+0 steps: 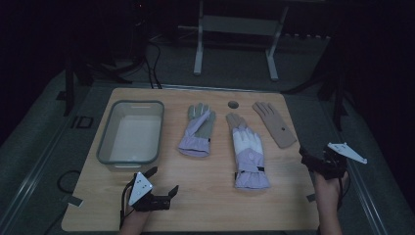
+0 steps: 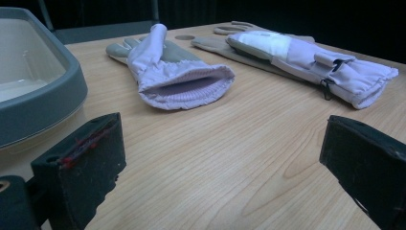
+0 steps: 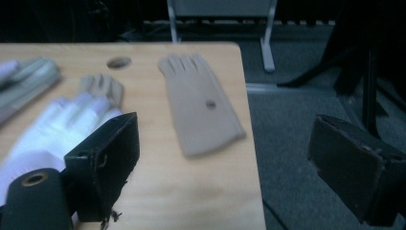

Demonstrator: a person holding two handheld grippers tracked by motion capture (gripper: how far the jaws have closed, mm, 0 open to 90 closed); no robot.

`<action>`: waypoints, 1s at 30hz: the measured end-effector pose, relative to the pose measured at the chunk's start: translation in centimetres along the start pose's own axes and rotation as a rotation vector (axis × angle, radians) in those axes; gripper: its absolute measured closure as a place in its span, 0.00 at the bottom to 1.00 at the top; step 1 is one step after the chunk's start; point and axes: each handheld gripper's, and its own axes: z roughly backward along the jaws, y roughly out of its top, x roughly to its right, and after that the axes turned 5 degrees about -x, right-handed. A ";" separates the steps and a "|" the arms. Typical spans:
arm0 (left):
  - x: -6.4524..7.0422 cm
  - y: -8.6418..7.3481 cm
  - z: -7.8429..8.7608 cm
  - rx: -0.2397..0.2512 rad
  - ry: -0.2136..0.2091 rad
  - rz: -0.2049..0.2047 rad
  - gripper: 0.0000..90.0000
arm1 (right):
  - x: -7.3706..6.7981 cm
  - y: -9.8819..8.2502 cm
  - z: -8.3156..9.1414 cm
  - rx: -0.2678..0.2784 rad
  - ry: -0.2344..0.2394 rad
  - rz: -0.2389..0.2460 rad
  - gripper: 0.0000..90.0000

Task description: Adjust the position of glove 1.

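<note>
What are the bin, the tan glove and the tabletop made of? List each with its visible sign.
Bin: apparently plastic, with a smooth grey rim and pale translucent walls.
Tan glove: seemingly thin knit or suede-like fabric; it lies flat, matte and limp.
Tabletop: wood or wood-look laminate, with visible grain lines.

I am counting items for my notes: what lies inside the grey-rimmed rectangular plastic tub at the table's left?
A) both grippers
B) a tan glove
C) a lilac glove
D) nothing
D: the grey-rimmed rectangular plastic tub shows only its bare pale floor, while all gloves lie on the wooden table beside it.
</note>
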 end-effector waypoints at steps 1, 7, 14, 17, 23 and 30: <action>0.0 0.0 0.0 0.000 0.005 0.001 0.02 | 0.0 0.0 0.0 0.000 0.000 0.000 0.12; 0.0 0.0 0.0 -0.003 0.004 0.006 0.02 | -1.1 3.3 0.6 0.000 0.048 0.027 0.16; 0.0 0.0 -0.1 -0.004 -0.001 0.007 0.02 | -3.9 6.8 0.4 -0.030 0.114 0.080 0.15; 0.2 0.0 -0.1 -0.001 0.007 -0.011 0.02 | -5.2 8.1 0.1 -0.036 0.183 0.091 0.14; 0.5 0.0 -0.1 -0.003 0.002 -0.030 0.02 | -8.0 9.8 -0.3 -0.029 0.229 0.139 0.14; 0.6 0.1 -0.1 -0.010 0.021 -0.034 0.02 | -13.0 12.0 -2.1 -0.060 0.279 0.219 0.15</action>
